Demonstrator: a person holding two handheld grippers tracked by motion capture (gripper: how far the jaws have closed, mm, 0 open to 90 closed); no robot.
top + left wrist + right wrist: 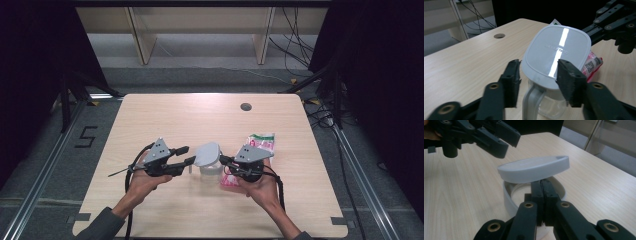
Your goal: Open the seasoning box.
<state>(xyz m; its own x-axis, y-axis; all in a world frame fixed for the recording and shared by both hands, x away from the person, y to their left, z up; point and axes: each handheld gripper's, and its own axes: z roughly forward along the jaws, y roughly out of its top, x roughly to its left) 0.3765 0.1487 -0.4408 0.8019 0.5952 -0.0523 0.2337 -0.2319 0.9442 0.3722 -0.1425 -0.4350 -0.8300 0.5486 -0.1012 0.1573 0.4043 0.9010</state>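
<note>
High view: jug (210, 169) sits mid-surface (165, 120), lid (207, 153) tipped up, pink packet (260, 145) just behind the right hand-held gripper (223, 160).

Left gripper view: left hand-held gripper (539, 75) has its jaws apart, straddling the handle (530, 100), not pinching.

Right gripper view: right hand-held gripper (541, 185) is clamped on the lid's (534, 168) edge, lifting it off the rim. So it's half open, I'd say; taking it fully off is left.
</note>
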